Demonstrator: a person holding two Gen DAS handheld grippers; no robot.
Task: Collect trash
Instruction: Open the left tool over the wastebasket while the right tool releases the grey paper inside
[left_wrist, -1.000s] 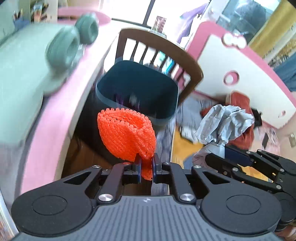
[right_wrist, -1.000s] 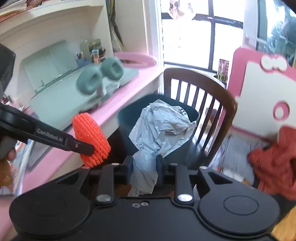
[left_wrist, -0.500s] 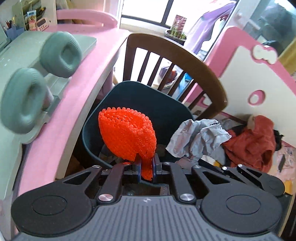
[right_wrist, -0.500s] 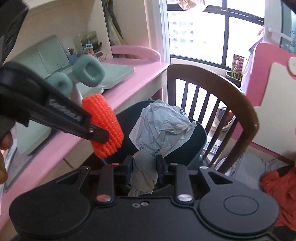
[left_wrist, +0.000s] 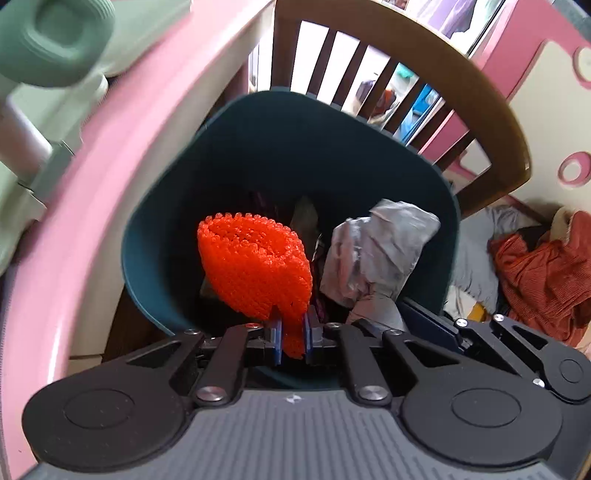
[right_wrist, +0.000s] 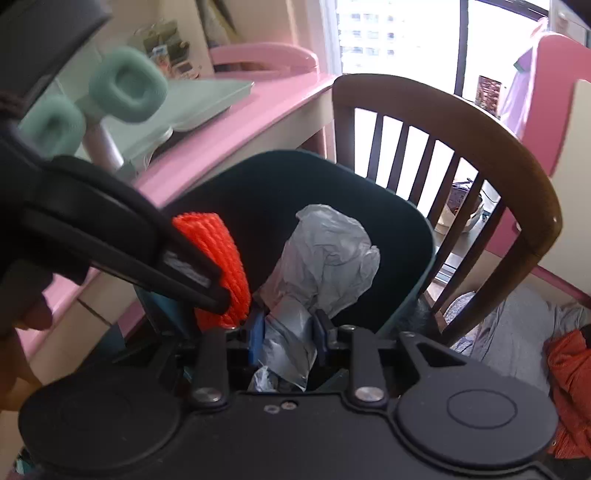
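Note:
My left gripper (left_wrist: 293, 338) is shut on an orange foam net sleeve (left_wrist: 255, 269) and holds it over the mouth of a dark teal trash bin (left_wrist: 155, 236). My right gripper (right_wrist: 288, 338) is shut on a crumpled grey plastic bag (right_wrist: 328, 254), also over the bin (right_wrist: 413, 236). The bag shows in the left wrist view (left_wrist: 376, 251) beside the sleeve, and the sleeve shows in the right wrist view (right_wrist: 218, 251). Some trash lies dark at the bin's bottom.
A pink desk edge (left_wrist: 92, 192) runs along the left of the bin, with green headphones on a stand (right_wrist: 125, 92). A brown wooden chair back (left_wrist: 443, 74) stands right behind the bin. Orange and grey clothes (left_wrist: 543, 273) lie on the floor at right.
Both grippers have moved forward and down toward the bin with their loads. The sleeve and bag now hang over the bin's opening. Both grips are unchanged.

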